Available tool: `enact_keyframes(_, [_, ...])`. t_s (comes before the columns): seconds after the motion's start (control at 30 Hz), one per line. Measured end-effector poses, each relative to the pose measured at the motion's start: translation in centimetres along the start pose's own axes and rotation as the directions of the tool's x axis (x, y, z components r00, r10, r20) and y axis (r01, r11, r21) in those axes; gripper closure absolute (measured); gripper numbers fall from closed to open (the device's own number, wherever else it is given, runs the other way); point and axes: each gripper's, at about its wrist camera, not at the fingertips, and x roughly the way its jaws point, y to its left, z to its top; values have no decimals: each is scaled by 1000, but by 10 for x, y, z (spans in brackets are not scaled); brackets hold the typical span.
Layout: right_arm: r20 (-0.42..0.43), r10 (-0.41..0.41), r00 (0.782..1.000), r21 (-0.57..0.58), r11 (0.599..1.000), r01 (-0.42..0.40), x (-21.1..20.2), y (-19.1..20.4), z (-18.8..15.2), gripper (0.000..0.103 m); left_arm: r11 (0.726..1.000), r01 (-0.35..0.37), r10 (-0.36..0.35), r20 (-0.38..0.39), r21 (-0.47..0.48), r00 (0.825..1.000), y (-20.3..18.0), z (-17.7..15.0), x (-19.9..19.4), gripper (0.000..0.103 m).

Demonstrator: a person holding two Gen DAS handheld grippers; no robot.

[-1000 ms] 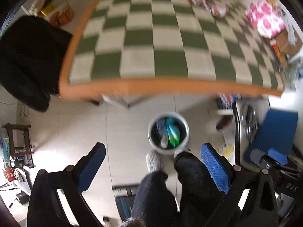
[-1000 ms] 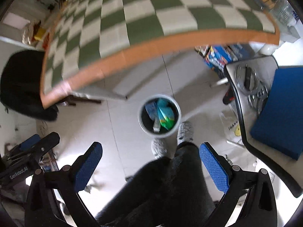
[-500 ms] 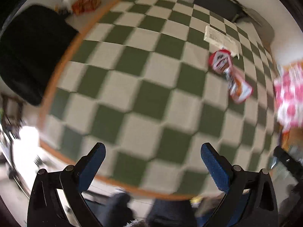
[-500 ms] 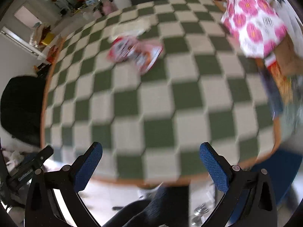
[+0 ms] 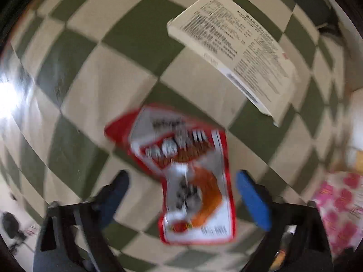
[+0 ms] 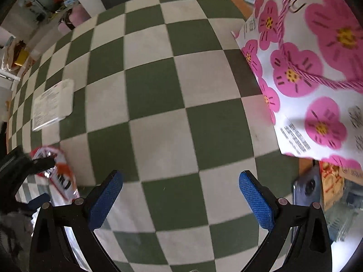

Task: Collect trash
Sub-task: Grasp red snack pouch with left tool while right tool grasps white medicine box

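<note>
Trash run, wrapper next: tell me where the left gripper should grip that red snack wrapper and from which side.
Probably from straight above, pinching the narrow crumpled waist of the red snack wrapper. It lies flat on the checkered tablecloth, already between the left gripper pads, whose jaws have just been closing.

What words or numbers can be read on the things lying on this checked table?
None can be read for certain.
White box: dense black print and a barcode strip, too small and blurred.
Snack bag: red, white and orange with dark lettering, smeared by motion.
Flowered bag: small print and a barcode near its lower edge, and large thin lettering cut off at the top, unreadable.
Orange packet beside it: print too small.
</note>
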Motion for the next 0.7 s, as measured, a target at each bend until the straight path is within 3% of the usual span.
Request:
enact_keyframes(0.03, [-7,3,1000,1,1000,-3,4,-1,5,0,999,-42,42,22,24,999,-4,1,1,27])
enact_keyframes(0.2, [-38,32,999,-68,997,-34,13,8,23,0,980,-127,110,115,152,987,6,-7,-6,30])
enact_keyframes(0.3, [-53,70,996,-171,982,-78,12,32,37,0,970,-176,152,149,167,977,36,-2,-12,30])
enact_keyframes(0.4, [-52,100,994,-327,939,-111,6,74,56,0,967,-206,182,157,151,971,71,7,-17,30])
enact_keyframes(0.5, [-59,71,996,-532,842,-92,6,139,71,0,977,-188,173,140,103,975,99,13,-21,30])
enact_keyframes(0.6, [-11,-6,1000,-734,679,-4,15,212,74,0,988,-146,138,124,58,983,116,13,-21,30])
enact_keyframes(0.7, [10,-76,997,-860,508,47,33,271,75,0,991,-133,130,112,23,985,127,13,-22,30])
